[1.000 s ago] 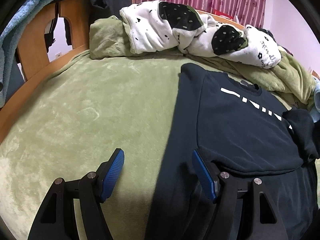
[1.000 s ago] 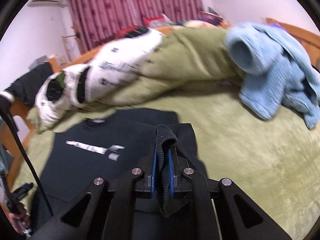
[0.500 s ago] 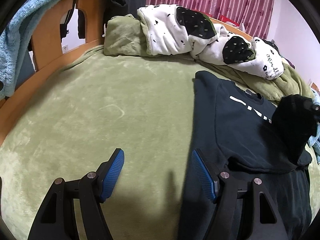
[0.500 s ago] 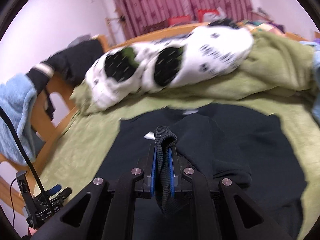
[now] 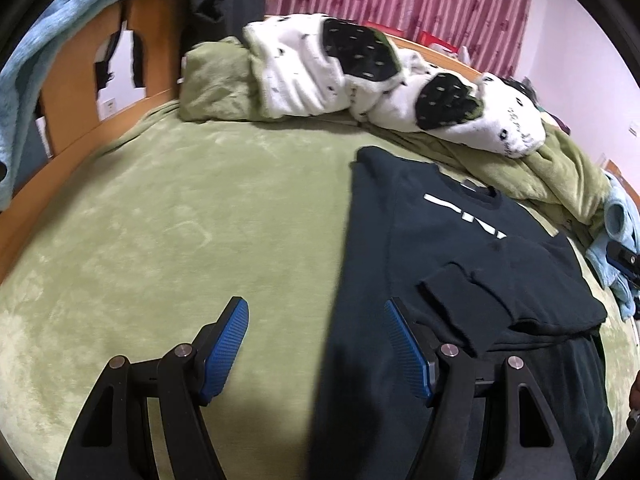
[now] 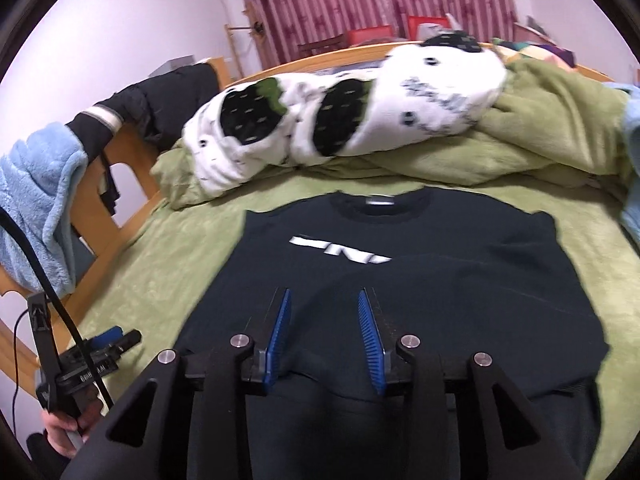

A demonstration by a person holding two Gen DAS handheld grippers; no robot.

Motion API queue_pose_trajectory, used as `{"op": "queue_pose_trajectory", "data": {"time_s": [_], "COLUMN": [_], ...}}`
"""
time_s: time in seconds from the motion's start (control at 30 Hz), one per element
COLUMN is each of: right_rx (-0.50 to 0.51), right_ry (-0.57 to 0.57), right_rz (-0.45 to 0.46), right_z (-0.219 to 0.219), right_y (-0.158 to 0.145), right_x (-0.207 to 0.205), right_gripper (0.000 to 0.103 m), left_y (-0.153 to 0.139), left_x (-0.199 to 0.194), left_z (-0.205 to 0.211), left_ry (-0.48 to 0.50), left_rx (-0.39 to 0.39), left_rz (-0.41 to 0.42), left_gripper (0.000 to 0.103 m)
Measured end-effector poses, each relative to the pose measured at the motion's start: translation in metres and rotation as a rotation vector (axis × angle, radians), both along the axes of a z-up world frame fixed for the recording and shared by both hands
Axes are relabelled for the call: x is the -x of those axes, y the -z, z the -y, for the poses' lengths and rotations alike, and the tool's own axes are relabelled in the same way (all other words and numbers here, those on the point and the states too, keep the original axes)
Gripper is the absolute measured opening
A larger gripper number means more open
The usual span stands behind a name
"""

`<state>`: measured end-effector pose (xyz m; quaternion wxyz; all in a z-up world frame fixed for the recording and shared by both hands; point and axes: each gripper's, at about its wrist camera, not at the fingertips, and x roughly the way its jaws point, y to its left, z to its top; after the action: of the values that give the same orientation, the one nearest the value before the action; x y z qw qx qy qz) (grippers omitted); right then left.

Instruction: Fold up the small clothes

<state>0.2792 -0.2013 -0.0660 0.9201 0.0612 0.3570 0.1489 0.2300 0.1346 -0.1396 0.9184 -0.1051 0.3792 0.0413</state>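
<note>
right gripper (image 6: pixel 324 334): jaws opening, nothing pinched between the pads; the dark fabric lies below them, not gripped
left gripper (image 5: pixel 316 354): jaws spread wide and empty, hanging over the sweatshirt's left edge where it meets the bed cover
sweatshirt (image 6: pixel 420 280): navy, white chest print, front up, collar toward the far blanket heap; flat on the green bed (image 5: pixel 160 220)
sleeve (image 5: pixel 472 300): one is folded across the chest, ribbed cuff near the left gripper; the other one I can't make out
handling: soft, light, limp knit; it will sag and drag on the plush cover, not slippery, nothing fragile
where to grip: my read is a seam or ribbed edge (cuff, hem, shoulder), thicker there so a pinch holds one layer stack cleanly
count: one sweatshirt laid out, two grippers
also in view: white spotted blanket (image 6: pixel 340 112) on a green heap, pale blue fleece (image 6: pixel 36 208) on the bed frame, another blue piece at the far right edge
</note>
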Motion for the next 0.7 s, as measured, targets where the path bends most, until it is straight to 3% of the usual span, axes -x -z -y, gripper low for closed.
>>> {"op": "queue_pose_trajectory", "data": {"time_s": [0.17, 0.37, 0.53, 0.7], "right_rx": [0.076, 0.062, 0.06, 0.071], "right_ry": [0.082, 0.178, 0.198, 0.226], "right_rz": [-0.011, -0.055, -0.067, -0.054], "right_z": [0.06, 0.126, 0.157, 0.182], "right_y": [0.011, 0.038, 0.049, 0.052], "right_x": [0.016, 0.023, 0.021, 0.019], "right_gripper": [0.035, 0.035, 0.035, 0.035], "left_y": [0.0, 0.007, 0.013, 0.033], "left_x": [-0.007, -0.02, -0.038, -0.063], "left_z": [0.031, 0.066, 0.091, 0.105], "left_ry": [0.042, 0.086, 0.123, 0.118], "left_rx": [-0.017, -0.011, -0.028, -0.02], "left_rz": [0.007, -0.005, -0.009, -0.067], "left_gripper": [0.068, 0.068, 0.068, 0.067]}}
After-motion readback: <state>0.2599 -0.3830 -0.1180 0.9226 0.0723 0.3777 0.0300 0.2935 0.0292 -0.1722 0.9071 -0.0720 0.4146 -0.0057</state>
